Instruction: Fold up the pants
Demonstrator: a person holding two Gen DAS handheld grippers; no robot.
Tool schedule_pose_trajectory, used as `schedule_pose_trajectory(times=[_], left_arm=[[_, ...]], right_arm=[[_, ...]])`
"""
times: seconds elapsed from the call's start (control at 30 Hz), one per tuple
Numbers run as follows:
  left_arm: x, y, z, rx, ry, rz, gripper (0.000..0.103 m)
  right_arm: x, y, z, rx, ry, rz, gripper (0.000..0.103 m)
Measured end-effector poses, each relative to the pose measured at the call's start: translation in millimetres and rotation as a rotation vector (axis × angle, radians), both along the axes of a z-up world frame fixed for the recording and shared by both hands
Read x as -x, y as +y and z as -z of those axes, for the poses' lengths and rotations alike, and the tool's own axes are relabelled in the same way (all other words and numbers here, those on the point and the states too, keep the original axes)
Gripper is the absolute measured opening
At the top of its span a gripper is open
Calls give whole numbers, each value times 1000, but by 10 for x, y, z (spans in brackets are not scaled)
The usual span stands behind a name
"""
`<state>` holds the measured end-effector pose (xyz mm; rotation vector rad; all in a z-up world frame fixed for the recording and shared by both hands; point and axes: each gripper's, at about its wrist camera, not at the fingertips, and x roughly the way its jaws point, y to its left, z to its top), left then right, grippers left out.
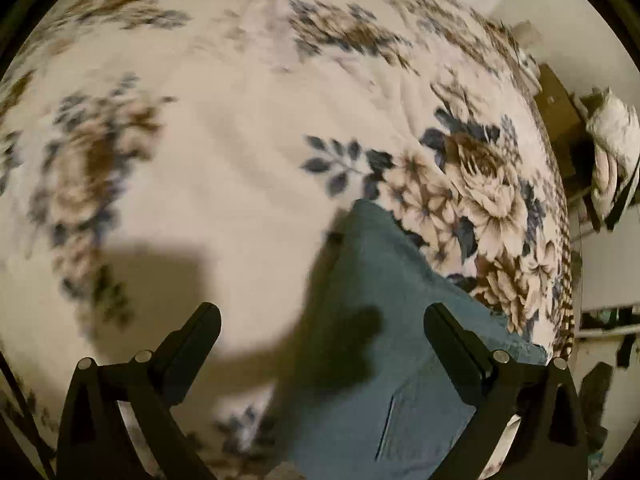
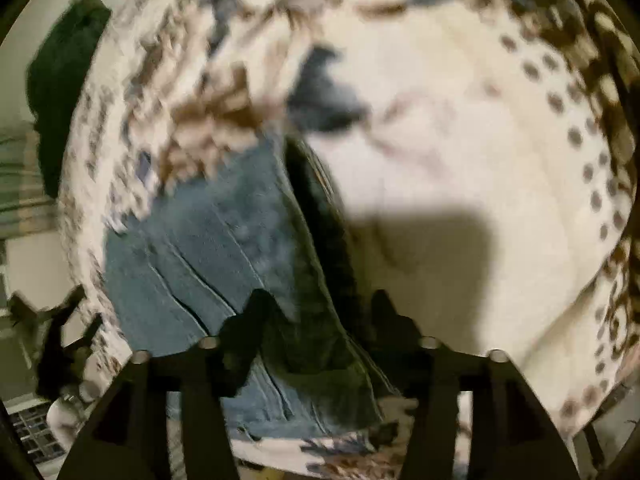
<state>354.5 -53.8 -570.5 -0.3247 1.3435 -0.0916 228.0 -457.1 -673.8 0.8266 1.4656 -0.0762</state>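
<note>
Blue denim jeans flat on floral blanket | left gripper wide open, empty, above | long axis runs away | right gripper open, empty, straddling jeans edge, nearer

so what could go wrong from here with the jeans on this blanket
1. Both views are motion-blurred, so a grab now could miss the jeans edge.
2. The left gripper hangs with jaws wide open over denim and the floral blanket; closing low might pinch blanket too.
3. The right gripper straddles a raised denim fold; it could catch only one layer.
</note>
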Motion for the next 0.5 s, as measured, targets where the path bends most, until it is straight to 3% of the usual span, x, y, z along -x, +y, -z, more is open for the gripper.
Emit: schedule_pose_trajectory(times=[0.1, 0.17, 0.2, 0.23, 0.27, 0.3, 0.33, 0.4, 0.47, 0.5], left_arm=[[-257, -181, 238, 4, 36, 59, 103], [-414, -283, 411, 49, 68, 103, 93], [-459, -310, 476, 77, 79, 124, 62], [-480, -325, 510, 90, 82, 136, 45], [-495, -330, 526, 83, 71, 143, 42], [-488, -305, 518, 90, 55, 142, 34], [-477, -251, 510, 112, 49, 128, 29], [-459, -11, 575, 212, 74, 33, 22], [-462, 212, 673, 298, 104, -56, 17], [-469, 308, 727, 323, 113, -93, 15]], right_arm=[[-92, -86, 32, -34, -52, 49, 78], [-167, -157, 179, -51, -23, 92, 79], [-218, -154, 245, -88, -23, 112, 79], [-247, -127, 285, -124, -37, 119, 79], [-269, -117, 313, -130, -45, 119, 79], [-264, -117, 306, -116, -60, 115, 70], [-279, -95, 251, -106, -100, 100, 31], [-339, -21, 108, -36, -133, 54, 22], [-376, 22, -172, 8, -232, 33, 10], [-429, 8, -255, 44, -256, 29, 11]])
